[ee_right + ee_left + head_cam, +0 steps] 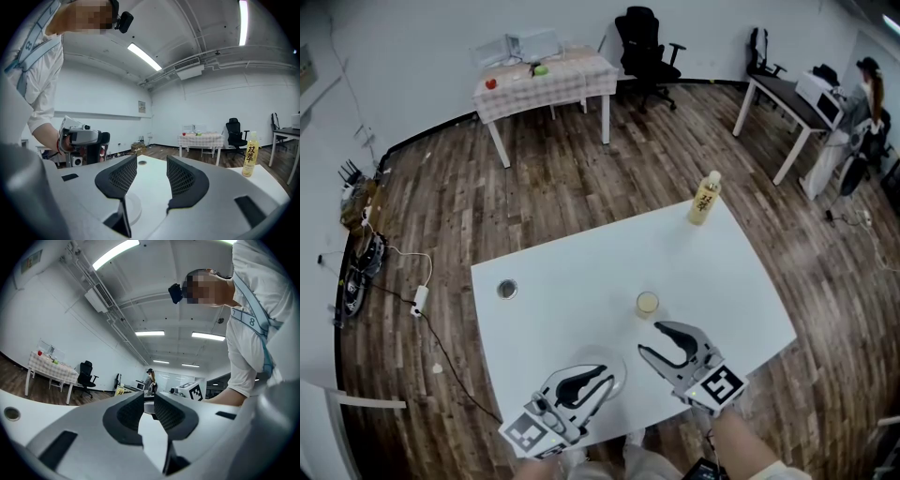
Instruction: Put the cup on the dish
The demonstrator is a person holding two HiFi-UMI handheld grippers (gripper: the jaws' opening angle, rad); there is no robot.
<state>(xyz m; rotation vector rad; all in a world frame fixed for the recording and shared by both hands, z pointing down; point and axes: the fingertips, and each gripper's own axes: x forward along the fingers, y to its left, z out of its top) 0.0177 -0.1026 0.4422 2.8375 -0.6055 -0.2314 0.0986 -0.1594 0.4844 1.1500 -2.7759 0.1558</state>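
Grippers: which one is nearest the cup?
The right gripper: its tips are close to the cup. The left gripper is farther off, by the dish.

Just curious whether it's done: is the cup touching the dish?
Apart. The head view shows the cup standing on the bare white table beyond the dish, with table surface between them.

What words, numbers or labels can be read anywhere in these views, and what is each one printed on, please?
"双萃": on the label of the yellow bottle, right gripper view.
"8": on the pale strap across the person's shirt, left gripper view.
The wall sign and the yellow sign across the room: too small to read.
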